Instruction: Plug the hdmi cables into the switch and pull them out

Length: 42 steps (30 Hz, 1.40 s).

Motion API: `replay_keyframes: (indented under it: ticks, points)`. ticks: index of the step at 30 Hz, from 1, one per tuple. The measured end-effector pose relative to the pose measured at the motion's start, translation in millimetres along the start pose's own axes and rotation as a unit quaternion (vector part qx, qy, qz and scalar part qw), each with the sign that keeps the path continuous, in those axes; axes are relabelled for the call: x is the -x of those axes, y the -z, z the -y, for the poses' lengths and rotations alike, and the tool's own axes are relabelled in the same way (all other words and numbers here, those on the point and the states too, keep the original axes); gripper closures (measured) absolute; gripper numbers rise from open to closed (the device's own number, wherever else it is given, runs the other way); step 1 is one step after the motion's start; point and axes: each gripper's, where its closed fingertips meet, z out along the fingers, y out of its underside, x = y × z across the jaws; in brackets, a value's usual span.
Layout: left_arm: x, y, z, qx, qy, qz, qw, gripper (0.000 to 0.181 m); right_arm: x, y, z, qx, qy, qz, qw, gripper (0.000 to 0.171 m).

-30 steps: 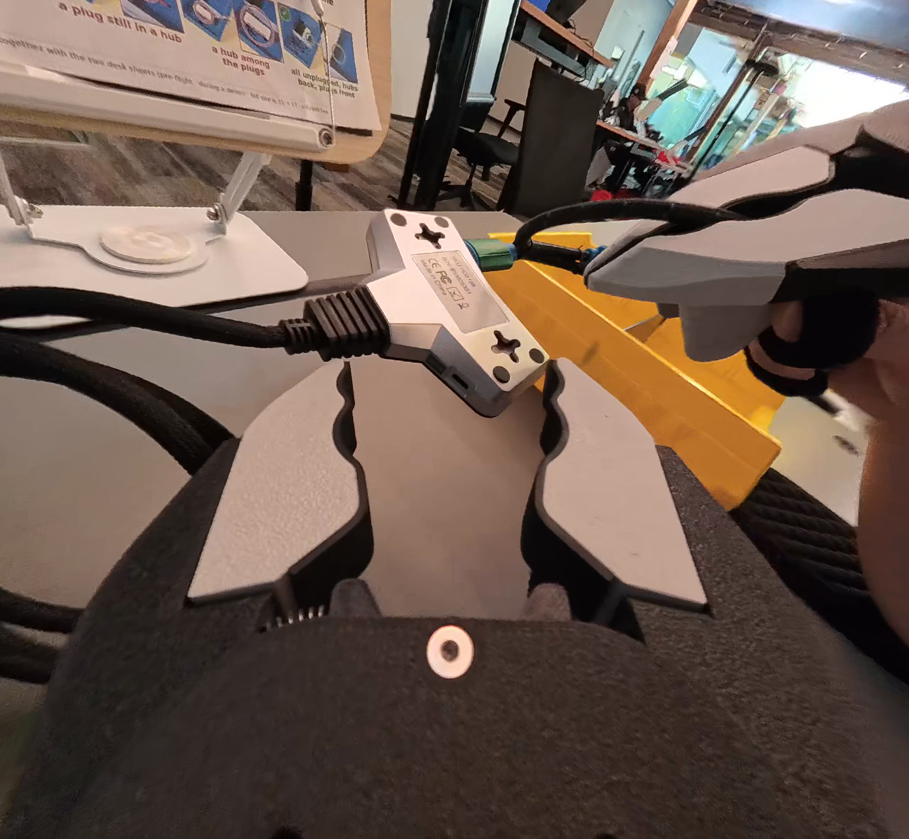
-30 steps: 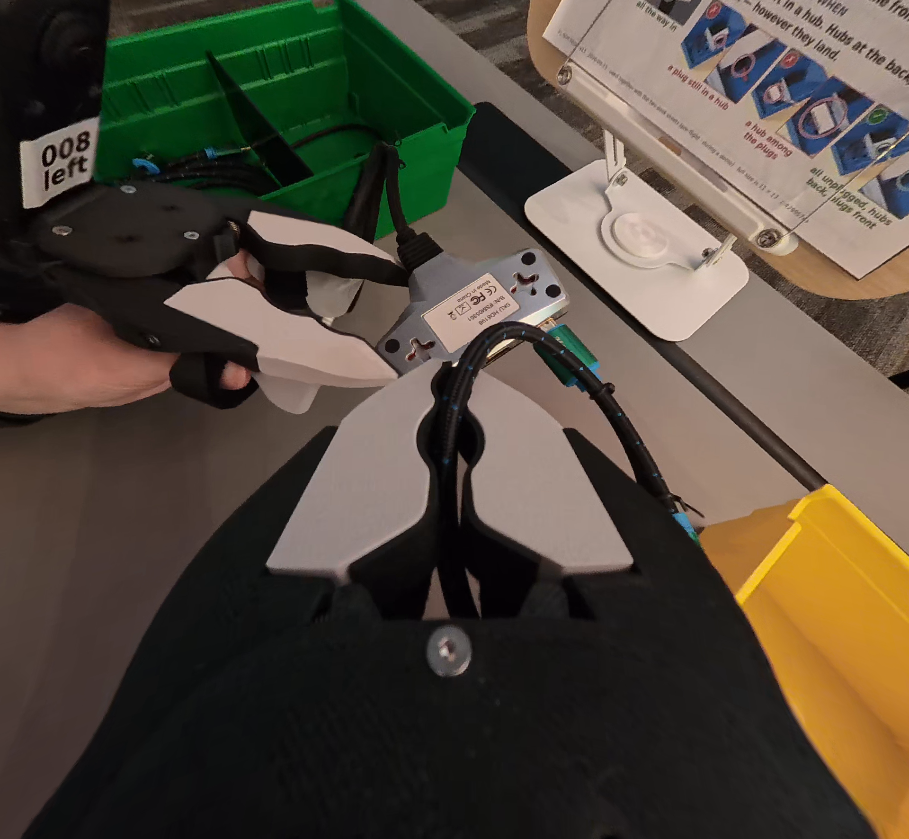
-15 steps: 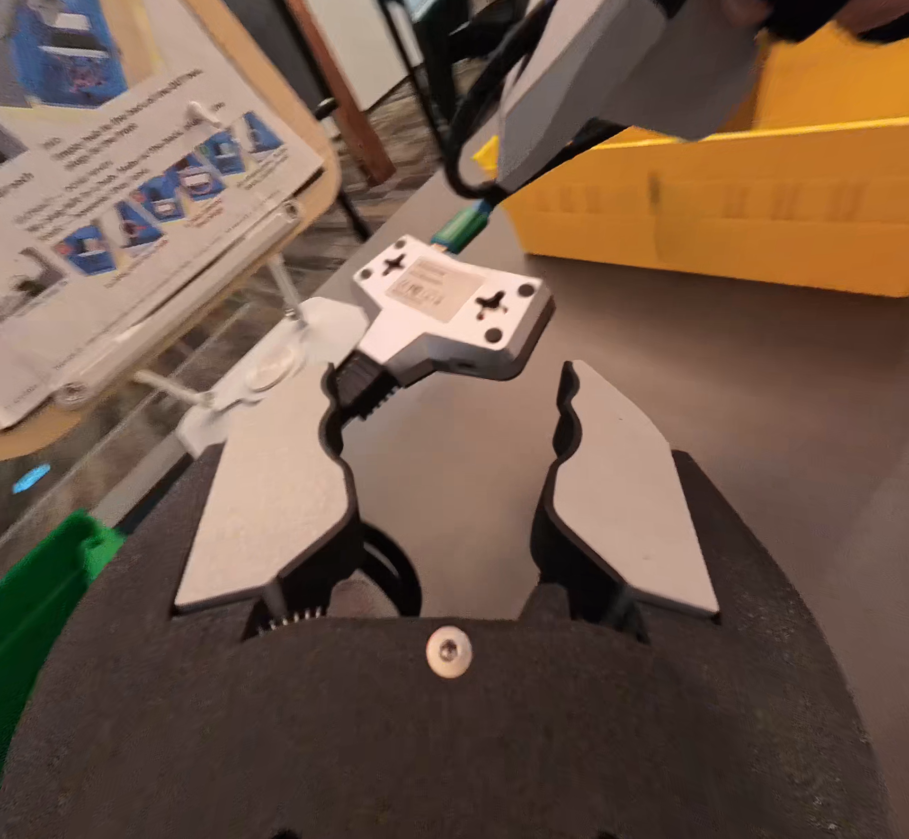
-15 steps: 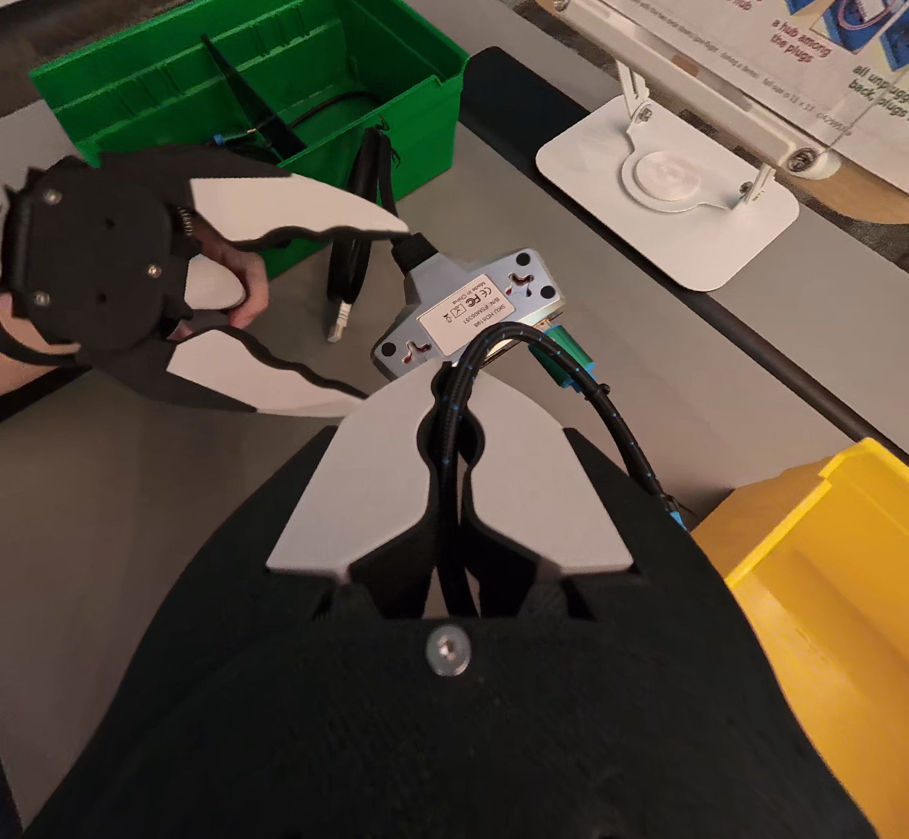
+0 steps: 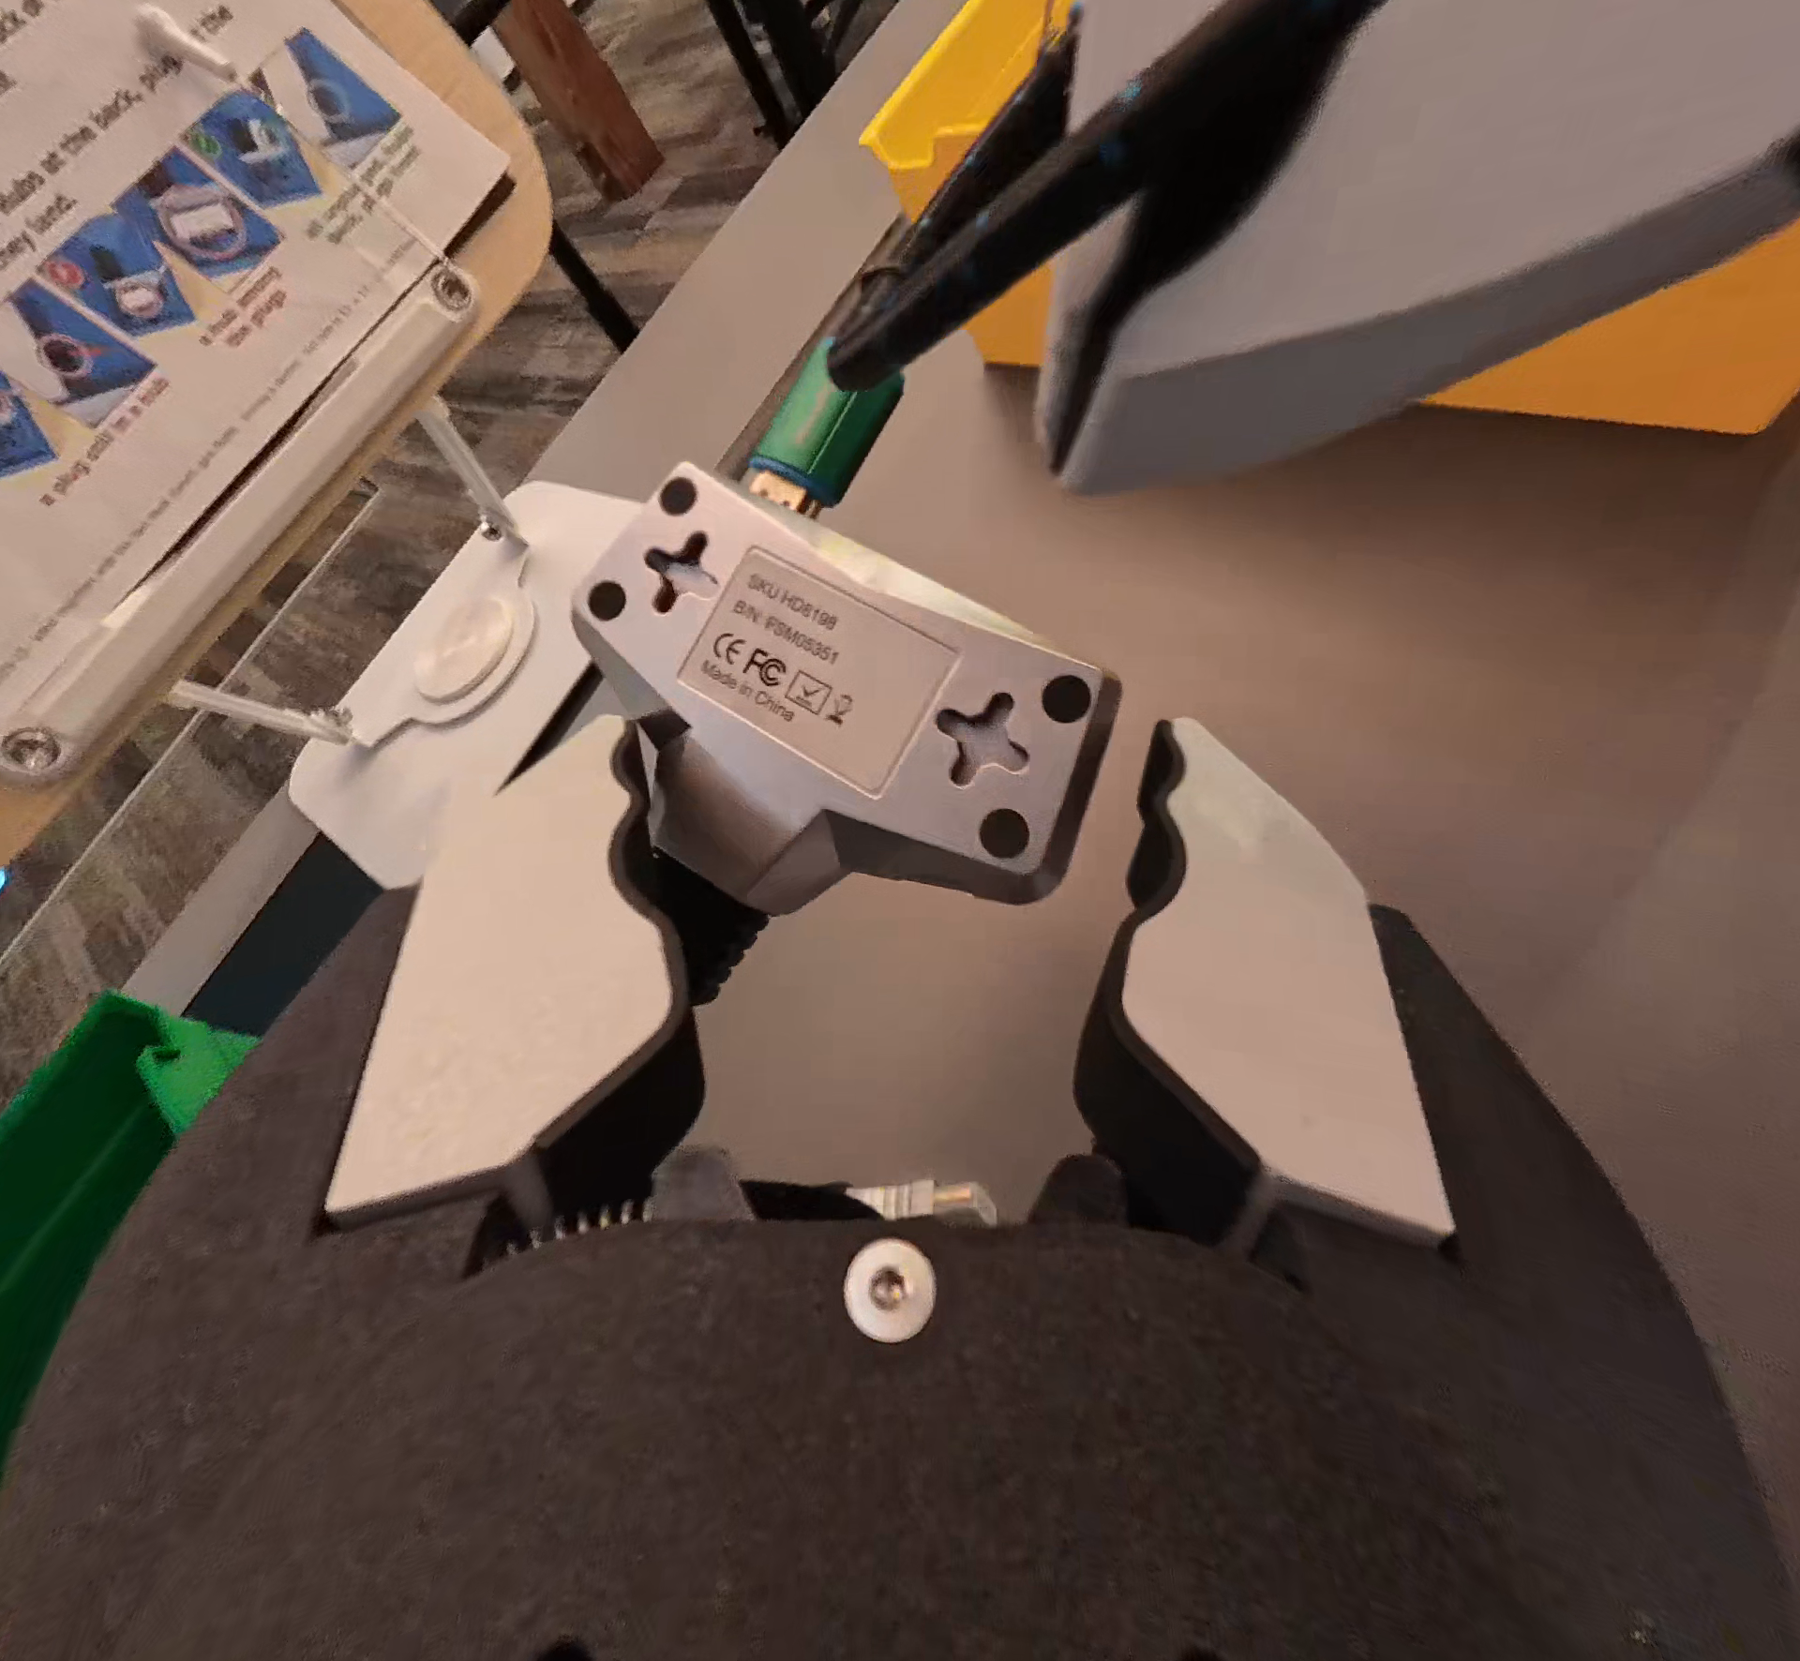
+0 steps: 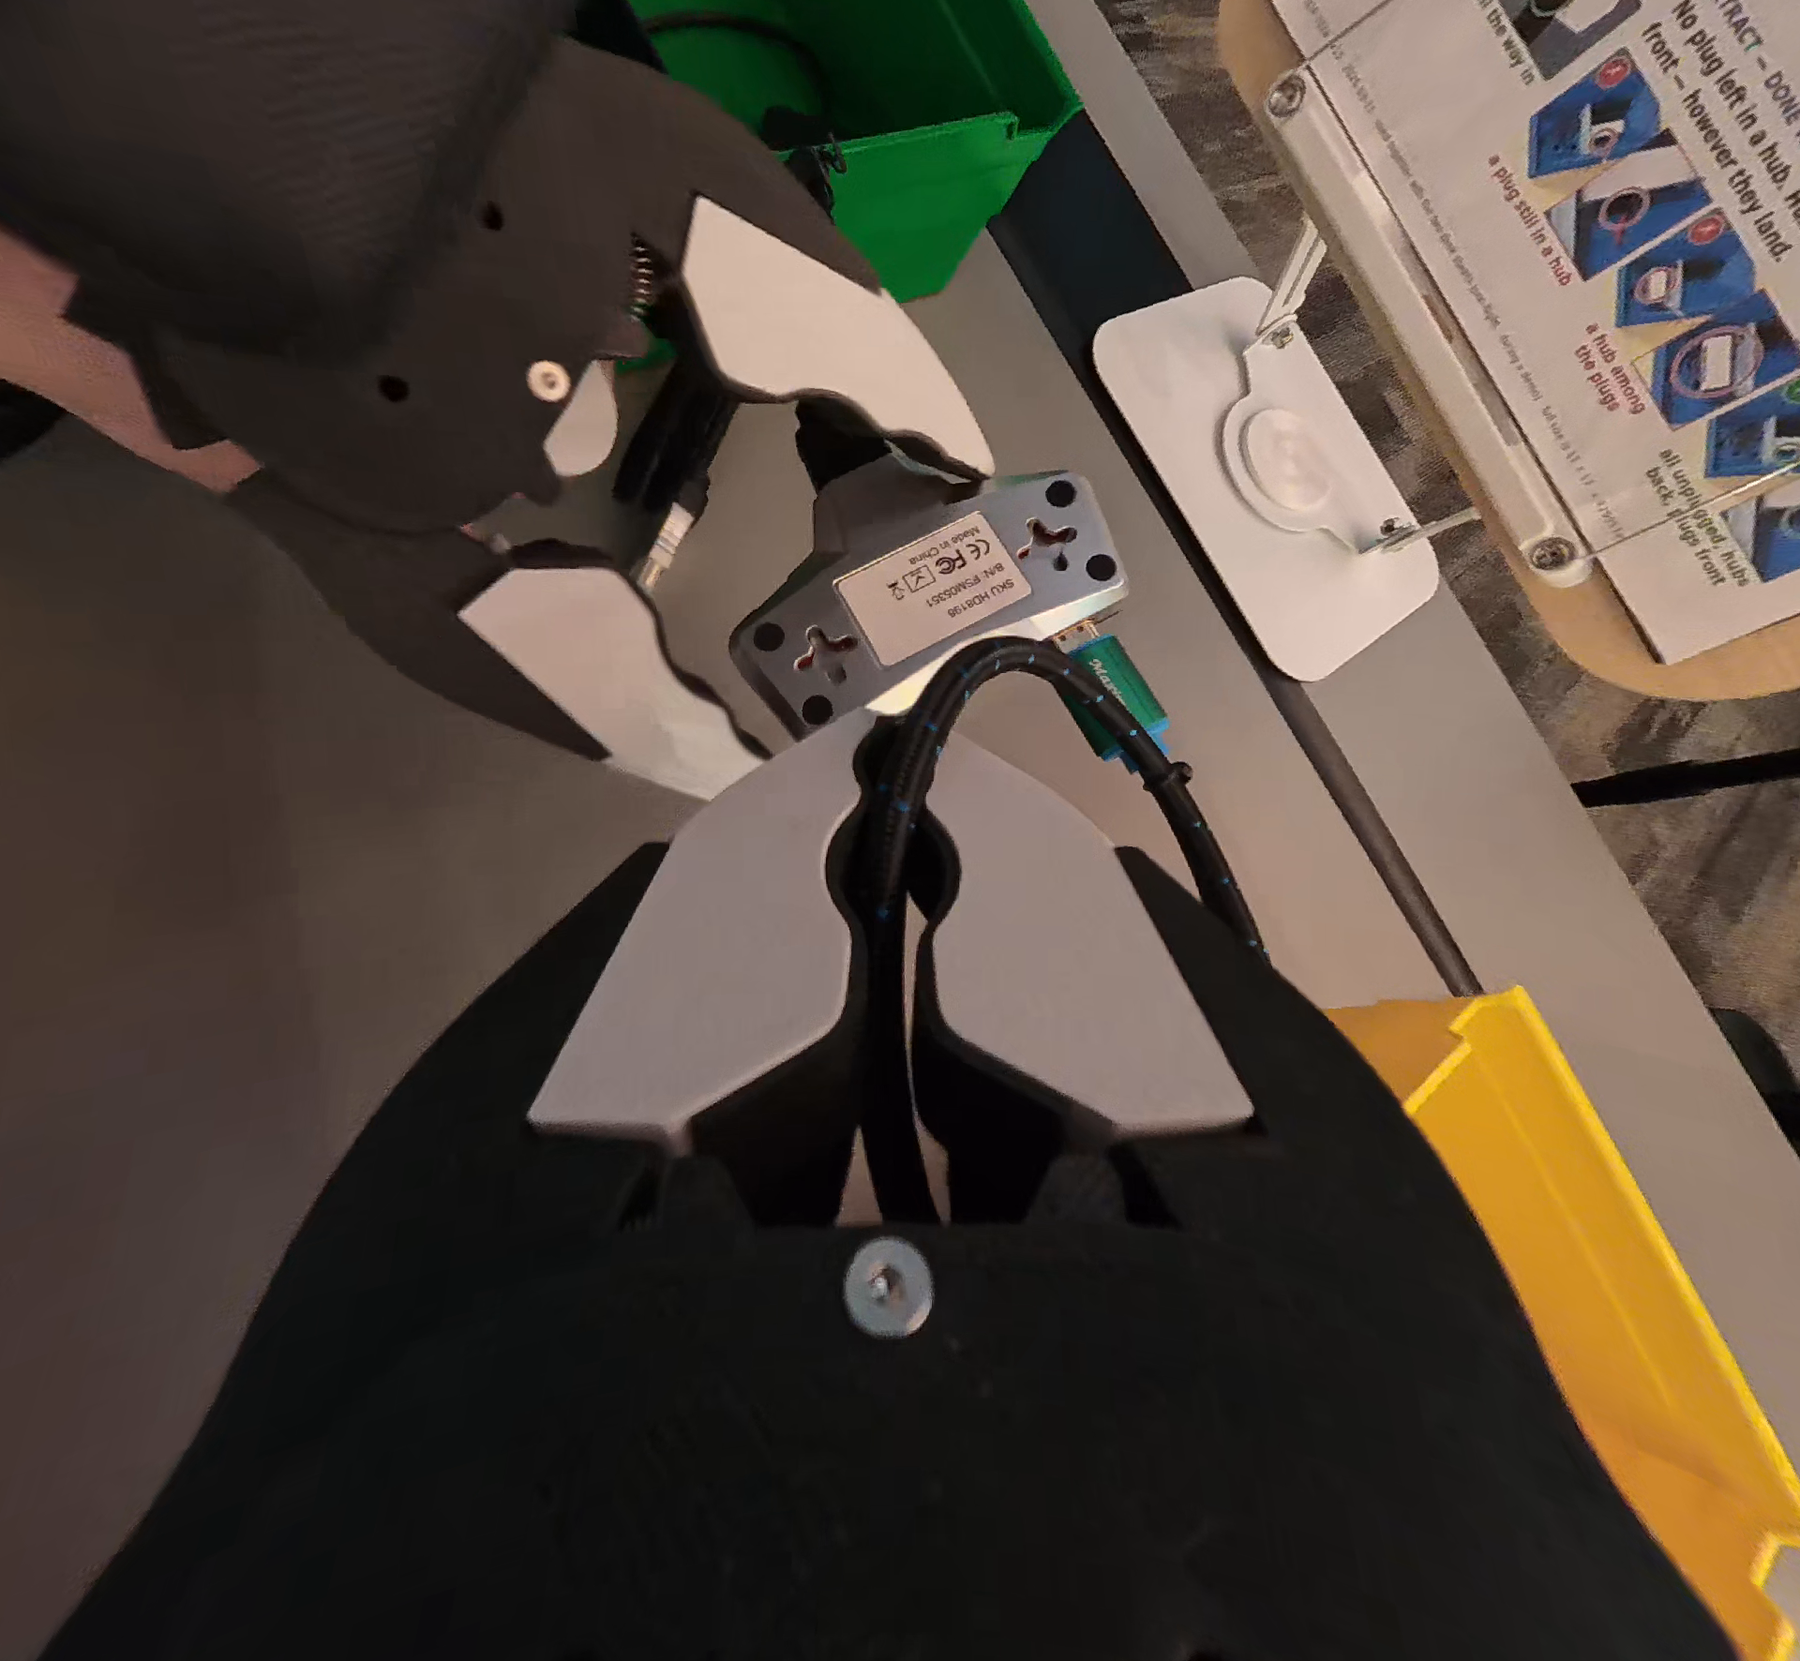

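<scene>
My left gripper (image 5: 891, 796) sits wide open, its two grey fingers spread on either side of the silver T-shaped metal HDMI switch (image 5: 847, 699), which lies label-side up on the grey tabletop (image 5: 1364, 640). The left finger's tip touches the switch's neck where its black ribbed captive cable (image 5: 721, 942) comes out; the right finger stands clear of the body. Nothing is clasped.

In the left wrist view, at nine o'clock the white printed instruction sheet (image 5: 195, 183) leans on a light wooden board with a white metal stand (image 5: 419, 699) beneath it. At seven o'clock a corner of the green plastic bin (image 5: 88, 1118) shows. At twelve o'clock from the switch, the green-shelled HDMI plug (image 5: 823, 436) is seated in a port at the switch's far edge, with a sliver of metal visible. At one o'clock the yellow plastic bin (image 5: 974, 95) rests on the table.

In the right wrist view, the left gripper (image 6: 838, 592) appears at ten o'clock, open around the switch's (image 6: 925, 592) neck end. My right gripper (image 6: 891, 796) is clamped on the black braided HDMI cable with blue flecks (image 6: 896, 835), which loops up out of the fingers and curves over to the green plug (image 6: 1115, 689) at one o'clock. The green bin (image 6: 877, 105) sits at twelve o'clock, the white stand (image 6: 1266, 485) at two, the instruction sheet (image 6: 1607, 202) beyond it, and the yellow bin (image 6: 1558, 1225) at four o'clock.
</scene>
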Motion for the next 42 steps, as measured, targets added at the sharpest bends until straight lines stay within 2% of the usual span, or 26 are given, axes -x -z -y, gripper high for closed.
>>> replay_keyframes:
  ticks: [3,6,10,16,22,26,28,33,35,38,39,42]
  points:
    - [7.1,-1.1,-2.1,0.001,0.022,0.017,1.0,0.087,4.1,-0.8,2.6,-0.001,0.008,-0.004,1.0,0.171]
    - [14.3,-2.7,-5.4,0.007,0.029,0.035,0.999,0.074,6.5,-1.3,4.6,-0.003,0.017,-0.01,1.0,0.171]
    - [8.1,-1.7,-0.6,-0.012,0.014,0.018,1.0,0.089,9.0,0.6,9.0,-0.011,0.024,-0.016,1.0,0.171]
    - [8.3,-1.2,4.2,-0.015,0.016,0.011,1.0,0.09,6.5,3.9,8.8,-0.011,0.028,-0.02,0.999,0.171]
    - [14.0,4.1,15.5,-0.038,0.008,0.043,0.998,0.09,7.4,7.9,14.3,-0.023,0.057,-0.04,0.997,0.17]
    - [24.2,14.0,26.7,-0.065,-0.015,0.091,0.994,0.09,11.2,14.8,26.3,-0.064,0.064,-0.035,0.995,0.163]
    - [27.6,18.8,31.4,-0.082,-0.013,0.101,0.991,0.09,14.4,18.5,30.0,-0.074,0.069,-0.028,0.994,0.15]
    - [25.4,24.3,39.8,-0.103,-0.024,0.102,0.989,0.091,31.0,51.2,44.1,-0.132,0.068,0.063,0.987,0.138]
    - [24.6,23.2,38.6,-0.096,-0.036,0.108,0.989,0.091,37.5,77.2,52.3,-0.18,0.061,0.119,0.975,0.138]
    - [23.8,21.4,36.8,-0.1,-0.025,0.101,0.99,0.091,26.8,110.1,59.4,-0.238,0.033,0.15,0.959,0.138]
    - [23.2,21.9,37.7,-0.103,-0.022,0.097,0.99,0.091,15.8,114.9,56.1,-0.241,0.037,0.132,0.961,0.138]
    - [16.9,26.1,45.0,-0.124,-0.02,0.073,0.989,0.091,-47.2,119.3,35.5,-0.226,0.099,-0.037,0.968,0.138]
